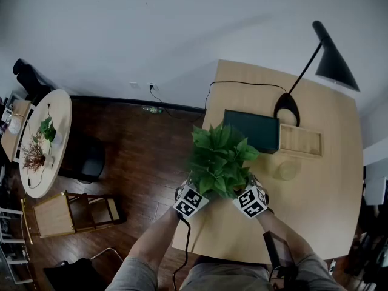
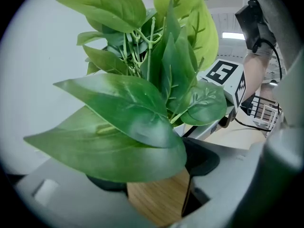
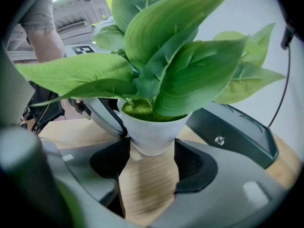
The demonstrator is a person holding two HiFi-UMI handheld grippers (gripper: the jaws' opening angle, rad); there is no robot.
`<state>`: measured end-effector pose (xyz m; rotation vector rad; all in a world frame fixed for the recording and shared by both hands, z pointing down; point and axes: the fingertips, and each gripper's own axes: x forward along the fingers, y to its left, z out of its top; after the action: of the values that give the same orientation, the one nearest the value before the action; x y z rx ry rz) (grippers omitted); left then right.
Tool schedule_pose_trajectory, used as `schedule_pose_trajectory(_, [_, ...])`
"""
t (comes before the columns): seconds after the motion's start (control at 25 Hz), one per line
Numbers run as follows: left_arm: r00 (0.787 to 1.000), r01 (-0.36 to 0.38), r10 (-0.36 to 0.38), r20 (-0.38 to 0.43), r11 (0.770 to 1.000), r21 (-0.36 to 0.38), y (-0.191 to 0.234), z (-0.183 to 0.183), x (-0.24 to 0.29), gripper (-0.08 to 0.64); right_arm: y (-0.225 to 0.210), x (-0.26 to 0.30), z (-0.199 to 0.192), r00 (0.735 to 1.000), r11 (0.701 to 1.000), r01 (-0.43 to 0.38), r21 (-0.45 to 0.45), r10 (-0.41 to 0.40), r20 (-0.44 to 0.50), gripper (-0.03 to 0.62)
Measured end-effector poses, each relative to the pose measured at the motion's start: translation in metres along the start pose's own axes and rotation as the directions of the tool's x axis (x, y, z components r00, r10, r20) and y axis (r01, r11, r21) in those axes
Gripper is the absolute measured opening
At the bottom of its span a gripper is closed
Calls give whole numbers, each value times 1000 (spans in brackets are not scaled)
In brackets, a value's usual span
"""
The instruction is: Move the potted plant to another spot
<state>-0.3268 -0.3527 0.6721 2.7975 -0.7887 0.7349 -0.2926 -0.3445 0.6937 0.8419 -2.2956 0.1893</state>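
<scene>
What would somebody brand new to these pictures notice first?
The leafy green potted plant on the near left part of the wooden table grabs the eye and fills both gripper views. The left gripper and right gripper flank it from the near side, and its white pot sits between the right one's parted jaws. Behind it stand a dark box and a black desk lamp.

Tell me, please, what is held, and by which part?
The white pot, by its lower sides, in the right gripper; leaves hide whether the left gripper grips.
</scene>
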Motion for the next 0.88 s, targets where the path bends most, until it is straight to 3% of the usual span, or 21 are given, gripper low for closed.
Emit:
schedule_pose_trajectory(0.52, [999, -45, 44, -25, 998, -49, 1, -17, -16, 337, -2, -14, -14, 999, 999, 31, -9, -32, -27, 301])
schedule_pose_trajectory(0.88, [997, -71, 69, -20, 995, -73, -37, -9, -36, 307, 6, -65, -14, 999, 999, 45, -1, -45, 11, 301])
